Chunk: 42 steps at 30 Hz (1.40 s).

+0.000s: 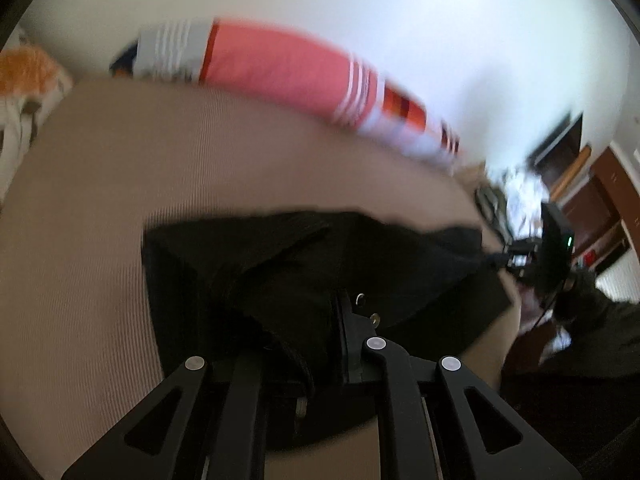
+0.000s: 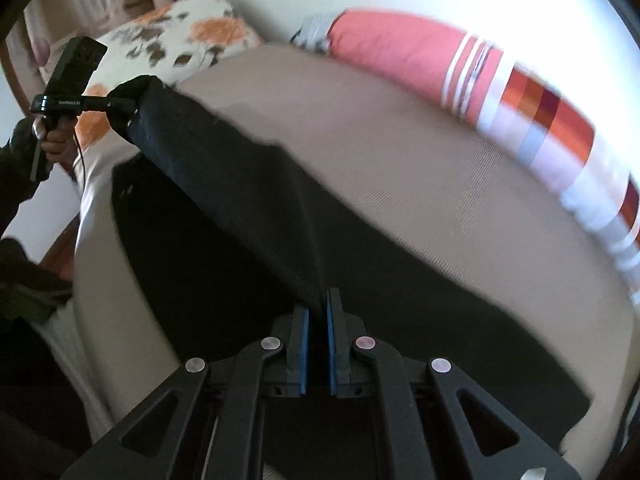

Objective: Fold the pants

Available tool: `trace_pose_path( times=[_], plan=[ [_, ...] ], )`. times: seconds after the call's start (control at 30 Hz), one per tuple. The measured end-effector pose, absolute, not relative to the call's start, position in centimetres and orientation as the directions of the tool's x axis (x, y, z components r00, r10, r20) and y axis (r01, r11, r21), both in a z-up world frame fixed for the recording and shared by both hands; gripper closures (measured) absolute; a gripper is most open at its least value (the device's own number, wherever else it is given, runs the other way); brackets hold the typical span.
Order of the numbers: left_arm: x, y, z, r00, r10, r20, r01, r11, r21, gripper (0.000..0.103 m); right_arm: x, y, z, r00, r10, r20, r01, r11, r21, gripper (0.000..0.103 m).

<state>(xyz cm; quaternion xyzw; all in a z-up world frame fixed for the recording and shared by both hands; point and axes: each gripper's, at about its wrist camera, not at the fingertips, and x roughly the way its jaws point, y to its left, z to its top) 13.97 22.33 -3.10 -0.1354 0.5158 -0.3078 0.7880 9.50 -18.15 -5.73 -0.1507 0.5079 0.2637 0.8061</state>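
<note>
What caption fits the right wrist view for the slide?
Right claw and left claw each pinch one end of the black pants, lifting a taut edge above the beige bed.

Black pants, dark plain fabric, partly lifted off the beige bed: one edge is raised and stretched taut in a long band running from lower centre to upper left, while the rest lies spread flat on the bed beneath.
</note>
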Motion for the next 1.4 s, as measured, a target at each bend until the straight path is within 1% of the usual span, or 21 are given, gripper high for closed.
trace_pose_path(
  times=[0.07, 0.17, 0.27, 0.37, 0.4, 0.43, 0.5, 0.6, 0.63, 0.7, 0.77, 0.9, 0.97, 1.03, 1.07, 1.1, 1.13, 1.2, 1.27, 1.4],
  plan=[
    [12.5, 22.1, -4.8, 0.236, -0.603, -0.762, 0.343, 0.785, -0.515, 0.091, 8.5, -17.9, -7.5, 0.309, 0.271, -0.912, -0.575, 0.817, 0.047, 0.097],
    [11.0, 21.9, -7.5, 0.178, -0.557, -0.812, 0.326, 0.811, -0.485, 0.090, 7.6, -16.8, -10.4, 0.266, 0.222, -0.938, -0.599, 0.801, 0.020, 0.097],
    [10.4, 22.2, -7.9, 0.179, -0.536, -0.825, 0.309, 0.827, -0.470, 0.084, 7.7, -16.0, -12.8, 0.236, 0.172, -0.956, -0.609, 0.793, -0.007, 0.097],
    [10.0, 22.6, -7.0, 0.196, -0.496, -0.846, 0.296, 0.853, -0.431, 0.071, 7.9, -15.5, -13.5, 0.236, 0.155, -0.959, -0.615, 0.788, -0.024, 0.097],
    [9.8, 22.8, -6.5, 0.201, -0.466, -0.861, 0.290, 0.868, -0.403, 0.059, 8.1, -15.5, -13.5, 0.233, 0.154, -0.960, -0.613, 0.790, -0.022, 0.097],
    [9.6, 23.0, -6.1, 0.204, -0.452, -0.868, 0.286, 0.876, -0.388, 0.053, 8.2, -15.4, -13.5, 0.231, 0.152, -0.961, -0.612, 0.790, -0.022, 0.097],
    [8.9, 23.6, -5.4, 0.212, -0.432, -0.877, 0.263, 0.889, -0.375, 0.051, 8.2, -15.2, -13.6, 0.238, 0.150, -0.960, -0.613, 0.790, -0.028, 0.096],
    [8.0, 24.7, -4.4, 0.224, -0.423, -0.878, 0.197, 0.902, -0.384, 0.051, 8.2, -15.2, -13.8, 0.253, 0.152, -0.956, -0.613, 0.790, -0.036, 0.096],
    [7.8, 25.2, -4.1, 0.230, -0.438, -0.869, 0.160, 0.898, -0.410, 0.051, 8.1, -15.3, -13.9, 0.259, 0.153, -0.954, -0.611, 0.791, -0.040, 0.096],
    [7.6, 26.0, -3.9, 0.218, -0.502, -0.837, 0.040, 0.861, -0.507, 0.051, 8.2, -15.3, -14.0, 0.272, 0.156, -0.950, -0.608, 0.793, -0.043, 0.095],
    [7.6, 25.7, -4.5, 0.184, -0.531, -0.827, -0.042, 0.837, -0.546, 0.051, 8.3, -15.4, -14.0, 0.280, 0.164, -0.946, -0.606, 0.795, -0.042, 0.095],
    [7.9, 25.1, -6.3, 0.159, -0.540, -0.826, -0.196, 0.803, -0.563, 0.052, 8.4, -15.6, -14.0, 0.291, 0.177, -0.940, -0.599, 0.800, -0.035, 0.095],
    [8.2, 25.6, -7.1, 0.196, -0.547, -0.814, -0.279, 0.764, -0.581, 0.054, 8.5, -15.6, -14.0, 0.296, 0.176, -0.939, -0.596, 0.802, -0.037, 0.095],
    [8.7, 25.7, -6.9, 0.228, -0.542, -0.809, -0.288, 0.756, -0.587, 0.070, 7.7, -15.5, -13.8, 0.305, 0.170, -0.937, -0.588, 0.808, -0.045, 0.095],
    [9.0, 25.5, -6.6, 0.239, -0.538, -0.808, -0.278, 0.759, -0.588, 0.073, 7.6, -15.5, -13.6, 0.317, 0.166, -0.934, -0.578, 0.814, -0.052, 0.096],
    [9.3, 25.3, -6.0, 0.258, -0.527, -0.810, -0.252, 0.773, -0.583, 0.079, 6.9, -15.4, -13.3, 0.330, 0.163, -0.930, -0.569, 0.821, -0.058, 0.097],
    [9.5, 25.1, -5.6, 0.266, -0.509, -0.818, -0.233, 0.790, -0.567, 0.082, 6.8, -15.4, -12.9, 0.342, 0.163, -0.926, -0.559, 0.827, -0.061, 0.097],
    [10.3, 25.0, -4.6, 0.279, -0.488, -0.827, -0.202, 0.812, -0.547, 0.083, 6.5, -15.4, -11.2, 0.374, 0.165, -0.913, -0.530, 0.846, -0.064, 0.097],
    [11.0, 25.4, -3.7, 0.305, -0.501, -0.810, -0.167, 0.809, -0.563, 0.083, 6.2, -15.4, -9.5, 0.406, 0.168, -0.898, -0.515, 0.854, -0.073, 0.097],
    [11.4, 26.9, -3.2, 0.307, -0.530, -0.790, -0.083, 0.812, -0.577, 0.082, 4.5, -14.9, -5.6, 0.443, 0.205, -0.873, -0.546, 0.834, -0.082, 0.097]
  ],
)
